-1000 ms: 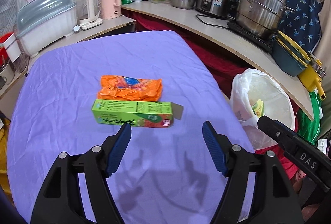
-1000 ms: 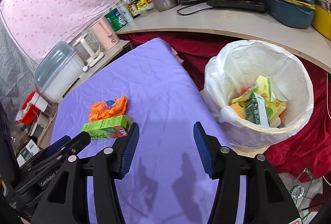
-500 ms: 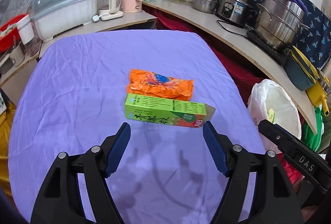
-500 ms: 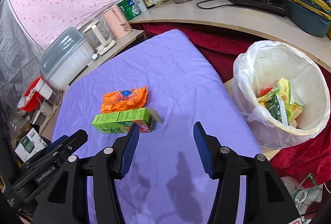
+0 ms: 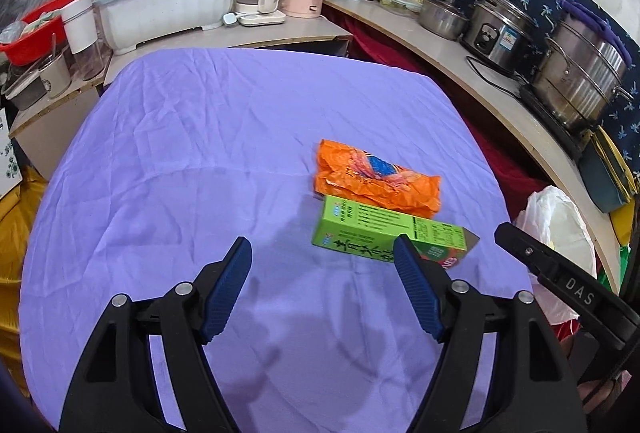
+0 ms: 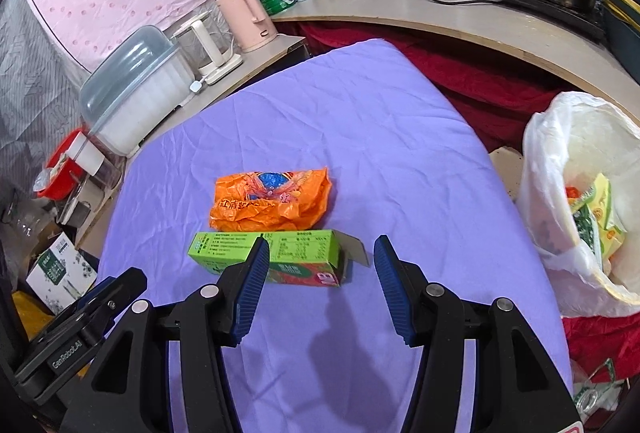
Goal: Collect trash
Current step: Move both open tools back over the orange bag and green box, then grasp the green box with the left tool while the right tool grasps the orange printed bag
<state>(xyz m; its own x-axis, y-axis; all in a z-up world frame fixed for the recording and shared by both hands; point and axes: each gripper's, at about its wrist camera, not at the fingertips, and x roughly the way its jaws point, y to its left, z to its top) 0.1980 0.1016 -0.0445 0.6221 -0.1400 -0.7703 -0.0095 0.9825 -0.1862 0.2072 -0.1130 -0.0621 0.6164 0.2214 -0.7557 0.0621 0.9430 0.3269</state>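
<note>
- The green carton [image 6: 266, 257] lies flat on the purple-covered table [image 6: 360, 121], towards its right edge, with one end flap open; the crumpled orange wrapper [image 6: 272, 199] lies just behind it and seems to touch its far long side.
- Judged step: the approach to the next pick. Both pieces are still on the cloth, and the lined bin [image 6: 576, 169] off the table's right edge already holds cartons.
- The right gripper [image 6: 318, 287] hovers near the carton's flap end, jaws apart and nothing between them; whether it is low enough to grasp I cannot tell.
- The left gripper [image 5: 322, 287] hangs over bare cloth beside the carton's near end, jaws wide apart and empty.
- The next move calls for lowering across the carton's narrow width, closing, then carrying it right to the bin.
- Beyond the table's far edge a curved counter [image 5: 472, 73] carries kettles, bottles, a rice cooker and steel pots.
</note>
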